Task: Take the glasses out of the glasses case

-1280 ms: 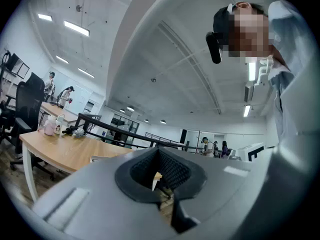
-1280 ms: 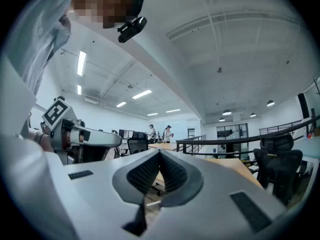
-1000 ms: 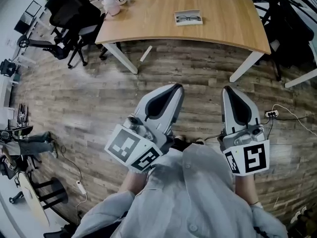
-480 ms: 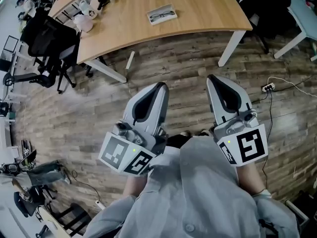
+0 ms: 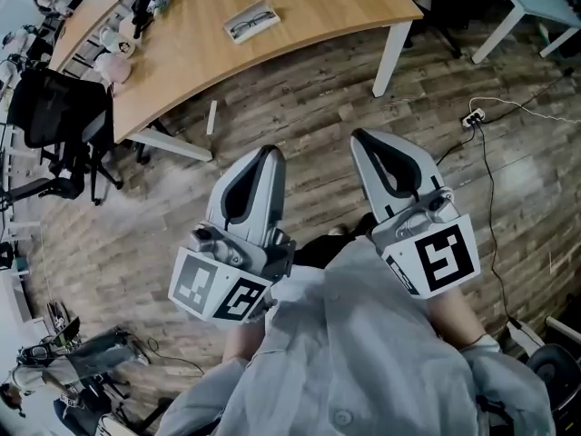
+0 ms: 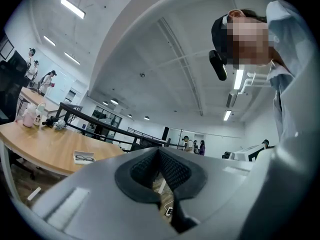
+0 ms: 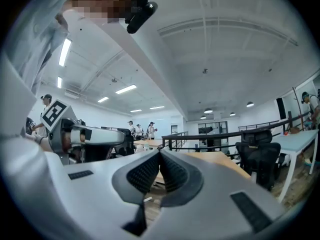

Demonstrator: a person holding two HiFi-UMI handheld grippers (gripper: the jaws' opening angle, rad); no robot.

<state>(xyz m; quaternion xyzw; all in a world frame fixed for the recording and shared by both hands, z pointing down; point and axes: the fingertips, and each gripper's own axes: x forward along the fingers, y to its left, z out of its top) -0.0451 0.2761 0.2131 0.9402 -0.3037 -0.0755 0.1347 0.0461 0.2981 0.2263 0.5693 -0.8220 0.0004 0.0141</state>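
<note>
An open white glasses case point(image 5: 251, 21) with dark-framed glasses in it lies on the wooden table point(image 5: 309, 16), far ahead of both grippers. The left gripper view shows the same case point(image 6: 84, 158) small, at the left on the tabletop. My left gripper point(image 5: 269, 153) and right gripper point(image 5: 360, 138) are held close to my body, above the plank floor and well short of the table. Both are shut, with their ridged pads point(image 6: 167, 166) pressed together and nothing between them. In the right gripper view the jaws point(image 7: 160, 154) are closed too, and the left gripper point(image 7: 75, 134) shows at the left.
A black office chair point(image 5: 59, 107) stands left of the table. Mugs and small items point(image 5: 113, 62) crowd the table's far-left end. A white table leg point(image 5: 388, 57) and a power strip with cable point(image 5: 472, 116) are on the floor ahead to the right. Several people stand far off point(image 7: 140, 130).
The table and case have slid left and upward in the head view as my view turned. Both grippers stay shut near my body, tilted a little more to the left.
</note>
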